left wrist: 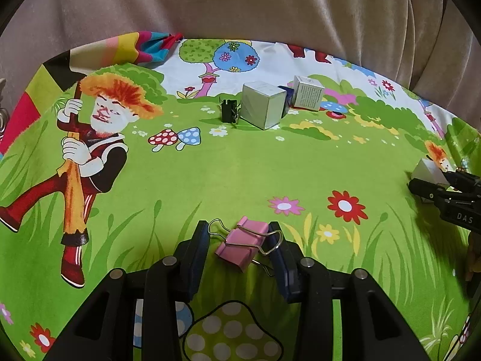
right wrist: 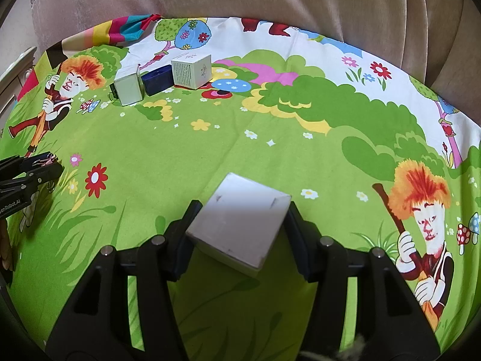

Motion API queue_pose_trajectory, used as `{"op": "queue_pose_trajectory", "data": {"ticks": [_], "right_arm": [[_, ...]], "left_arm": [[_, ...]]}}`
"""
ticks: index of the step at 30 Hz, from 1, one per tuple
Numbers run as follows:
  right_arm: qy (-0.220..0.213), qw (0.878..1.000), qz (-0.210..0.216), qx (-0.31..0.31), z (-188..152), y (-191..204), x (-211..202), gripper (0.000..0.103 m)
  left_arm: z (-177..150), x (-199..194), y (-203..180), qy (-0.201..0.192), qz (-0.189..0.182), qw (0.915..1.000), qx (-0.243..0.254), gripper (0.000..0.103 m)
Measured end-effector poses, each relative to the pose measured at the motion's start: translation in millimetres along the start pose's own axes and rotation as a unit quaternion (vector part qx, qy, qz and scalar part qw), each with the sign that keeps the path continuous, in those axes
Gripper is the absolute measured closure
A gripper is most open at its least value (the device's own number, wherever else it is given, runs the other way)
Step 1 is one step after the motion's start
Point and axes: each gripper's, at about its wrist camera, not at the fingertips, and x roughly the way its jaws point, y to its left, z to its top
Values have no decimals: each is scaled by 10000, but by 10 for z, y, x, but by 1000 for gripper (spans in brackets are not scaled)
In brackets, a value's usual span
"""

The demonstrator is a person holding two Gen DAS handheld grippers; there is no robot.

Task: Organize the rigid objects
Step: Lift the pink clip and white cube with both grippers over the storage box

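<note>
Pink binder clip (left wrist: 245, 245) sat between the fingers of the left gripper (left wrist: 240, 249), tilted, with its wire handles pointing out to each side. The fingers were closed on it, pressing the handles. The right gripper (right wrist: 240, 225) had its fingers clamped on a white box (right wrist: 240, 225), held a bit above the cloth-covered surface (right wrist: 270, 150). Far ahead, near the back edge, stood a silver box (left wrist: 261, 103), a printed white box (left wrist: 308, 93), a dark blue box (right wrist: 156, 79) between them, and a black binder clip (left wrist: 229, 109) just beside the silver one. I think the held things belong there. The green middle looked open for moving.
</note>
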Motion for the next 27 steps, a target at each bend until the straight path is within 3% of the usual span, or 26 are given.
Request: {"op": "queue_pose_trajectory", "data": {"ticks": [4, 8, 13, 17, 20, 24, 27], "right_arm": [[-53, 9999, -86, 48, -7, -20, -23, 44], [-692, 9970, -266, 241, -56, -84, -281, 44], [-1169, 9905, -250, 682, -403, -23, -782, 44], [-1638, 9828, -261, 817, -622, 80, -1326, 44], [-2312, 9689, -387, 788, -662, 117, -1922, 44], [-3503, 9328, -612, 582, -715, 245, -2882, 44], [-4012, 9121, -751, 377, -781, 373, -3314, 44]], "left_arm": [[8, -1, 21, -2, 5, 9999, -137, 63], [-62, -128, -6, -112, -137, 9975, -688, 63], [-178, -636, -351, -648, -167, 9960, -590, 63], [-133, -1226, -629, -1328, -338, 9898, -400, 63], [-74, -1839, -842, -2123, -435, 9761, -146, 63], [-103, -2640, -1045, -3197, -505, 9461, 60, 63], [-164, -3037, -1135, -3712, -541, 9268, 181, 63]]}}
